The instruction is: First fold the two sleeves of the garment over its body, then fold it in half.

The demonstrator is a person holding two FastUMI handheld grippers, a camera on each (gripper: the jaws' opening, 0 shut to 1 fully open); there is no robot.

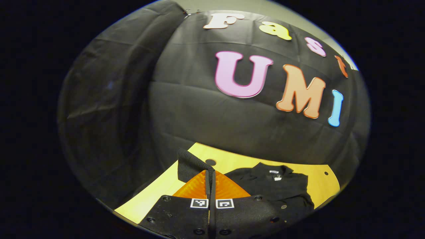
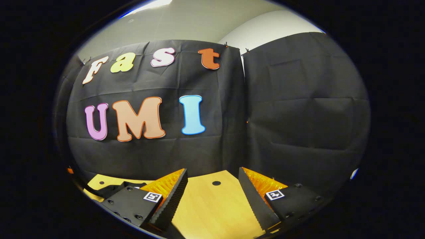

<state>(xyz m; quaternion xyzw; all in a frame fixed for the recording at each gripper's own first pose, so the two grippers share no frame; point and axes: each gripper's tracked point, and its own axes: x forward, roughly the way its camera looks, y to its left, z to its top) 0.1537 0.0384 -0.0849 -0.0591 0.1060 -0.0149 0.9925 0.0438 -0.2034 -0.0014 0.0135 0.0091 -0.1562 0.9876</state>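
A black garment (image 1: pixel 272 189) with a collar and a small neck label lies on the yellow wooden table (image 1: pixel 232 157), to the right of my left gripper (image 1: pixel 211 172). That gripper is shut on a black ribbed sleeve end (image 1: pixel 189 167), which sticks up to the left of the closed fingers. In the right gripper view, my right gripper (image 2: pixel 212 170) stands open above bare table (image 2: pixel 212 205) with nothing between its fingers. A dark edge of the garment (image 2: pixel 109 190) shows at its far left.
The booth's black cloth wall (image 1: pixel 206 109) rises close behind the table on the far side and the left. Small round holes (image 2: pixel 216 183) mark the tabletop. The table's right edge (image 1: pixel 333 186) lies just past the garment.
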